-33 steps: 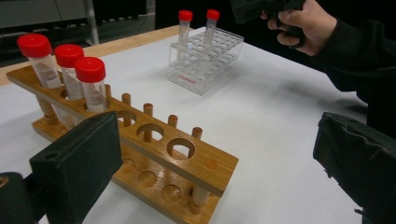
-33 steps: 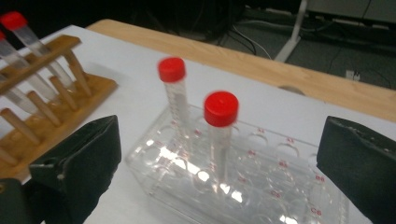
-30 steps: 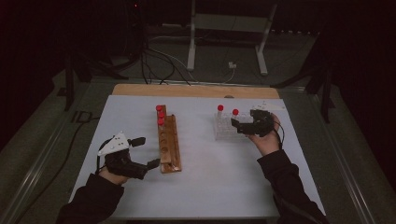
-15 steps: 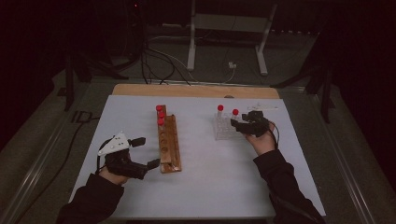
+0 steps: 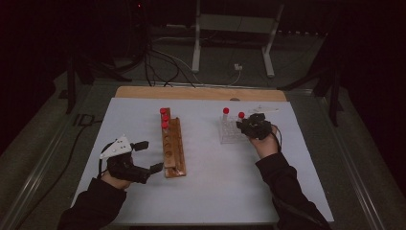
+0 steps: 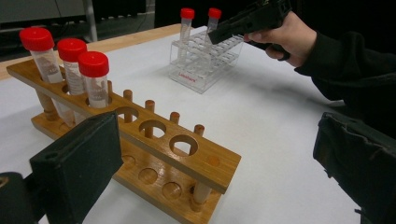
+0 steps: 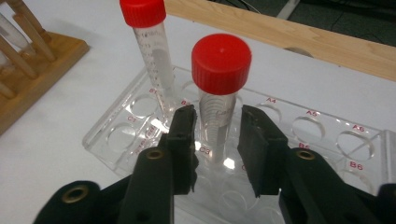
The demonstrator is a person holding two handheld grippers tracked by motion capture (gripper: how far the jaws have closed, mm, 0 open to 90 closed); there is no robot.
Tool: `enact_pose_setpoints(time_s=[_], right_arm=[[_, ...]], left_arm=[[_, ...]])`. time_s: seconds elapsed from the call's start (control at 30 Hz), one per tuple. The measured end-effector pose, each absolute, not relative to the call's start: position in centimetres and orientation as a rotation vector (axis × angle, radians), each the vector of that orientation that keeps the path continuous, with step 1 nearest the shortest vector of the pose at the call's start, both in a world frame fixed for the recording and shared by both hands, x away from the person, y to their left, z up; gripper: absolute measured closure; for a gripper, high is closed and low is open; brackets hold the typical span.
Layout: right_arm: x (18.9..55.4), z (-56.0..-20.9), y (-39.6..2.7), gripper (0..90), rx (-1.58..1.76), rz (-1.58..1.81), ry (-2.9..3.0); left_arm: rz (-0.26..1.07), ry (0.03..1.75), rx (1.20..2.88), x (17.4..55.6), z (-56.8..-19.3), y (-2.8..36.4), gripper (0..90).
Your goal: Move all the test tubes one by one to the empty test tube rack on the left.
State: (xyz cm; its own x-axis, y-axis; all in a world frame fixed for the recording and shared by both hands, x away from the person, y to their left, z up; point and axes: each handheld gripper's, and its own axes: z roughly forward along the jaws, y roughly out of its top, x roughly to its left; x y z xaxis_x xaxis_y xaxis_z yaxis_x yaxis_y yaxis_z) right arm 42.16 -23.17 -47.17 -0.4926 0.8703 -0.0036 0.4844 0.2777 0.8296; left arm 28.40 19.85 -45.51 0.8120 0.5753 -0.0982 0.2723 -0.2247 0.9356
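Note:
A clear plastic rack holds two red-capped tubes. My right gripper straddles the nearer tube. Its jaws have just been closing, and the pads stand close on either side with thin gaps left. The other tube stands just behind. A wooden rack carries three red-capped tubes at its far end. My left gripper rests open by that rack's near end, with nothing between its jaws.
A white mat covers the table, and a wooden strip runs along its far edge. The wooden rack's nearer holes stand vacant. In the left gripper view the right hand shows over the clear rack. Cables and stand legs lie beyond the table.
The right gripper has edged slightly left toward the clear rack's nearer tube. The left hand and its gripper have kept still.

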Motion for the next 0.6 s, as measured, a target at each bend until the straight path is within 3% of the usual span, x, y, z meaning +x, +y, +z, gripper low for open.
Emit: enact_pose_setpoints(time_s=[0.17,0.6], right_arm=[[42.26,-47.13,-22.99,74.1,1.213,1.120,2.075],[42.05,-46.20,-22.83,75.3,1.180,1.103,2.078]], left_arm=[[0.323,0.646,1.819,28.38,-45.43,19.84,1.9],[0.317,0.643,1.826,28.38,-45.46,19.75,1.9]])
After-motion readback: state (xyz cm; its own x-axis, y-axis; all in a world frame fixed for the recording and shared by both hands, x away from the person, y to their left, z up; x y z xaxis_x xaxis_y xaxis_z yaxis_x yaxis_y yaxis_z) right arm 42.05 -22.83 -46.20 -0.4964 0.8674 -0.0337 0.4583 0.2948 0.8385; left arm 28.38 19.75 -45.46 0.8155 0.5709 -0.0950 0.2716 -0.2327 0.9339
